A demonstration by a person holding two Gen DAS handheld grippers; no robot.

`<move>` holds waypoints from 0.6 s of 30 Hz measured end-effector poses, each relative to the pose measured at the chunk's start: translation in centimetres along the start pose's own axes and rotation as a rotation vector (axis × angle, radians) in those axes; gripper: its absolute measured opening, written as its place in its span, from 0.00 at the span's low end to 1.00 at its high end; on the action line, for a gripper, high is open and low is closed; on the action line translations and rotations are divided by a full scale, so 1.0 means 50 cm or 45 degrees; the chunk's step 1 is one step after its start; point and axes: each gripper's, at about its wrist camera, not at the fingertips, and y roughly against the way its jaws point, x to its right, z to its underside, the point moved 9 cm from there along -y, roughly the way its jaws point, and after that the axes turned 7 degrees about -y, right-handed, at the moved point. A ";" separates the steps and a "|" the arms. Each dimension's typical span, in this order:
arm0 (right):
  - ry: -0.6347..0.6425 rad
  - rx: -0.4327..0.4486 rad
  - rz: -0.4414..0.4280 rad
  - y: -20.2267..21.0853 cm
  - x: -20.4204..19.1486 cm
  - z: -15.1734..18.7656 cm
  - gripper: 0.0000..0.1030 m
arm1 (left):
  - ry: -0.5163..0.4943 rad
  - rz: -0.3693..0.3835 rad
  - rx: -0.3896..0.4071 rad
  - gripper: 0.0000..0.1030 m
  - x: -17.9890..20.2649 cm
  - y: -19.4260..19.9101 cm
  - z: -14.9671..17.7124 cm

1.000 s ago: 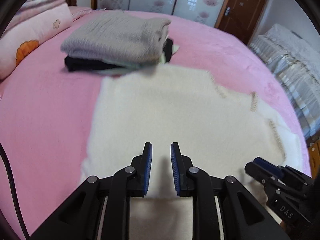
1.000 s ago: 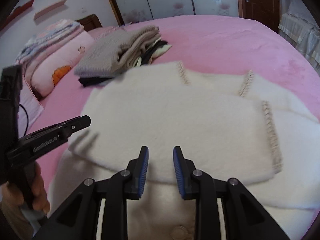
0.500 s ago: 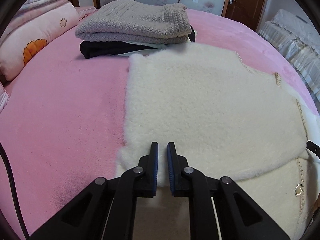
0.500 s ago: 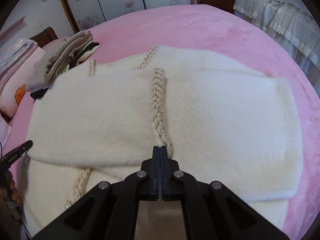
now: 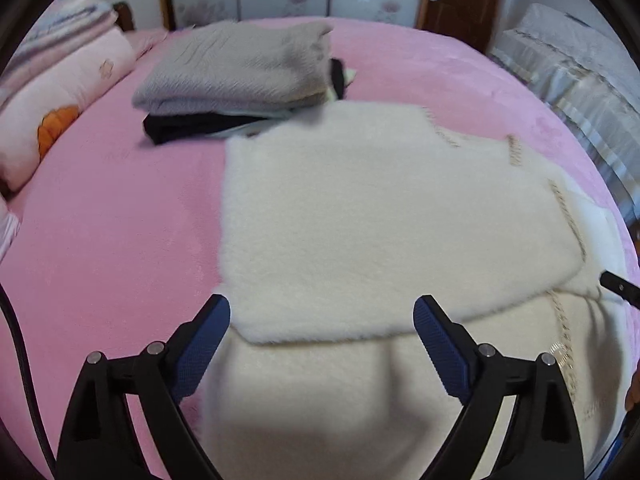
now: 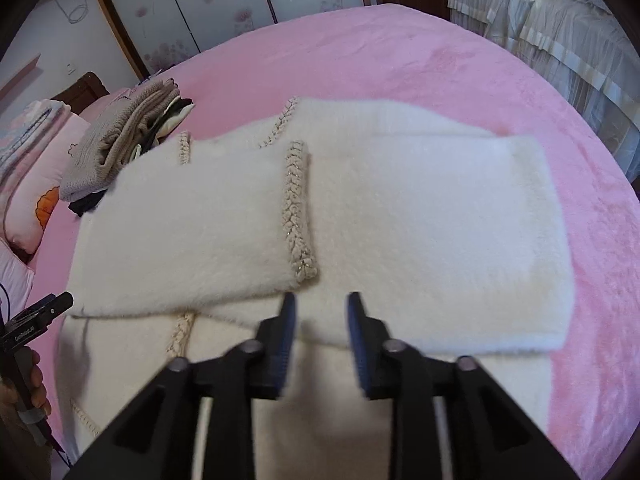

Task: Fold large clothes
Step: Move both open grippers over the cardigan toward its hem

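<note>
My left gripper [image 5: 322,344] is springing apart now, jaws swinging wide after being nearly pinched together half a second ago, and nothing is caught between them: the coat [image 5: 360,220] lies below, released. The folded sleeve edge sits just ahead of the blue pads [image 5: 200,344], flat on the lower layer. My right gripper [image 6: 320,340] is opening too. Half a second back its jaws were clamped tight at the braided trim [image 6: 296,208]; now there is a clear gap, with no cloth in it, and the trim's end lies just beyond the tips. The coat is spread across the pink bed [image 6: 440,64], both sleeves folded in over the body and meeting at that trim. In the left view the picture has pulled back a little from the fold since the last frame. The pile [image 5: 240,68] of folded clothes sits at the coat's far corner, as before, with the pillow [image 5: 60,120] off to the left. At the right view's left edge a hand [image 6: 28,392] grips the left tool's handle.
</note>
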 end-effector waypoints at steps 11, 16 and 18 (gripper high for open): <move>0.059 0.022 -0.020 0.105 -0.011 0.074 0.35 | -0.046 0.017 0.050 0.90 0.090 0.117 0.091; 0.079 0.076 -0.023 0.187 -0.001 0.107 0.35 | 0.044 0.018 0.092 0.90 0.074 0.192 0.124; 0.085 0.103 -0.036 0.221 0.002 0.121 0.35 | 0.083 0.029 0.105 0.90 0.069 0.222 0.135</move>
